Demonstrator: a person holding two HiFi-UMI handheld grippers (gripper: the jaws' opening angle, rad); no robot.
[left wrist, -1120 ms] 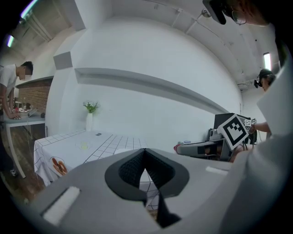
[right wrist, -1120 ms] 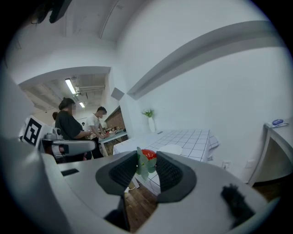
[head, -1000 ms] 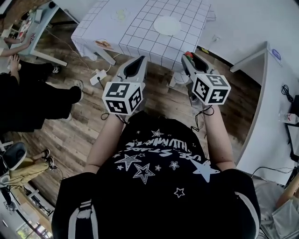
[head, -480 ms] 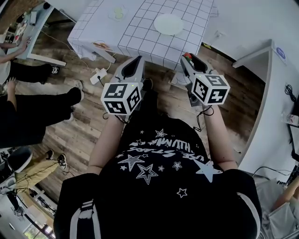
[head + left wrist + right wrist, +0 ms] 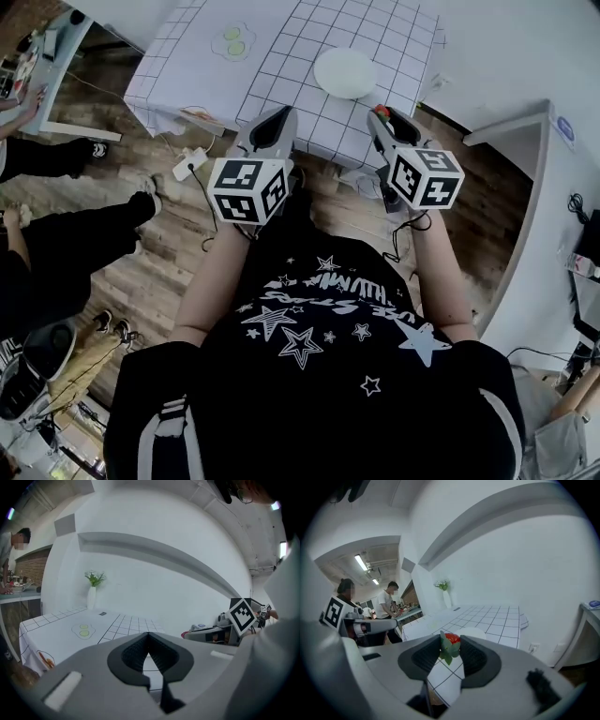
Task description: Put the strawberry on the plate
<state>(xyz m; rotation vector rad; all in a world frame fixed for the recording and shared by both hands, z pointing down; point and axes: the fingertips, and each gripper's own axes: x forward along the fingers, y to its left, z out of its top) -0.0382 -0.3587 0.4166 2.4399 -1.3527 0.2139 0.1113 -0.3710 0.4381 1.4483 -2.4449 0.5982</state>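
A red strawberry [image 5: 451, 639] with green leaves sits between the jaws of my right gripper [image 5: 449, 645], which is shut on it. In the head view the strawberry [image 5: 380, 110] shows at the tip of the right gripper [image 5: 382, 115], just over the near edge of the grid-patterned table [image 5: 281, 56]. A white round plate [image 5: 345, 72] lies on the table a little beyond and to the left of it, and the plate [image 5: 472, 632] shows past the jaws. My left gripper [image 5: 279, 116] is shut and empty; in its own view the left gripper [image 5: 148, 635] has its tips touching.
A fried-egg shape [image 5: 232, 42] lies at the table's far left. A vase with a plant [image 5: 92, 597] stands at the table's back. People stand at the left [image 5: 56, 225], a power strip [image 5: 187, 161] lies on the wooden floor, and a white desk [image 5: 553, 131] stands right.
The table and plate have come nearer in the head view; both grippers now reach its near edge. The strawberry stays held in the right gripper.
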